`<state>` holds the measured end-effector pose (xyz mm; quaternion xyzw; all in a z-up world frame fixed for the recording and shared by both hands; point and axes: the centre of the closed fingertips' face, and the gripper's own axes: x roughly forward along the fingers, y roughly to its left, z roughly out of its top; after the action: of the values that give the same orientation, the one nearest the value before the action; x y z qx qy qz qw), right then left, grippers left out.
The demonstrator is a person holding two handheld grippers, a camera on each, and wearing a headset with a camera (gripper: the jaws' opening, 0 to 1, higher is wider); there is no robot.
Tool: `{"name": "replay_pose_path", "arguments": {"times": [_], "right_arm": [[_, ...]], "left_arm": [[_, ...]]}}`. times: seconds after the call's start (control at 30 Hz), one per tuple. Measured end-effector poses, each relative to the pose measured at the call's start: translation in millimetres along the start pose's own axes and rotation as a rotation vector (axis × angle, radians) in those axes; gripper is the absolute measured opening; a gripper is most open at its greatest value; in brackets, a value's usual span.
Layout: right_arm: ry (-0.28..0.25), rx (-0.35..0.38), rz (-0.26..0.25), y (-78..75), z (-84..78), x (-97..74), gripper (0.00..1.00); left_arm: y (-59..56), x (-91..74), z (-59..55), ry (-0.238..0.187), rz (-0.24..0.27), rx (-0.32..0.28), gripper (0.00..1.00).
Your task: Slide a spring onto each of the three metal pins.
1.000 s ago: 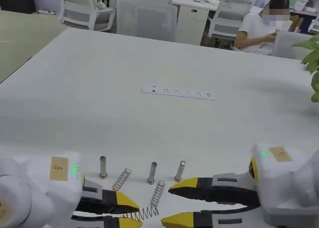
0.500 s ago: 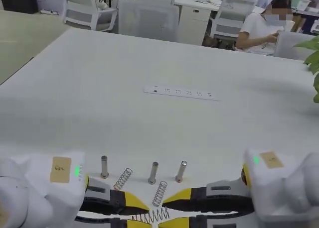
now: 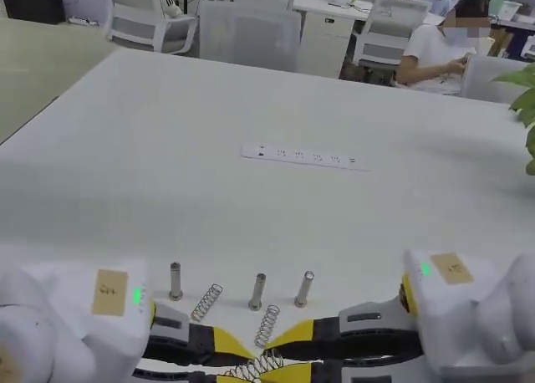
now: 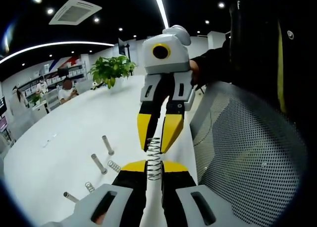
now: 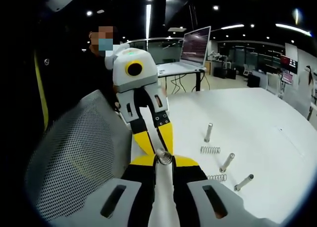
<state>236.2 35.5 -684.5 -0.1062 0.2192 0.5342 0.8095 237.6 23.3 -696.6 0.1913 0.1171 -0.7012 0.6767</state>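
Spring (image 4: 154,160), seemingly steel, between yellow fingers (image 4: 132,166)

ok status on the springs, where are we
Left gripper and right gripper both shut on one spring, end to end. Three pins upright, bare. Two springs loose on table. Nothing blocking.

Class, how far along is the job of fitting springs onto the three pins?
Done: nothing; all three pins stand bare. In hand: one spring, pinched between the left gripper and right gripper. Remaining: that spring plus two springs lying on the table.
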Motion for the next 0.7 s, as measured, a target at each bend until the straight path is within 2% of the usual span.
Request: {"name": "replay_pose_path", "arguments": {"times": [0.13, 0.43, 0.7], "right_arm": [[0.0, -0.028, 0.009, 5.1, 7.5, 2.9, 0.09], [0.107, -0.084, 0.015, 8.1, -2.2, 5.4, 0.09], [0.151, -0.097, 0.032, 9.5, -7.6, 10.4, 0.13]], "left_arm": [[-0.6, -0.3, -0.5, 0.005, -0.002, 0.004, 0.02], [-5.3, 1.2, -5.8, 0.039, -0.015, 0.028, 0.02], [-4.8, 1.2, -5.5, 0.037, -0.013, 0.029, 0.02]]}}
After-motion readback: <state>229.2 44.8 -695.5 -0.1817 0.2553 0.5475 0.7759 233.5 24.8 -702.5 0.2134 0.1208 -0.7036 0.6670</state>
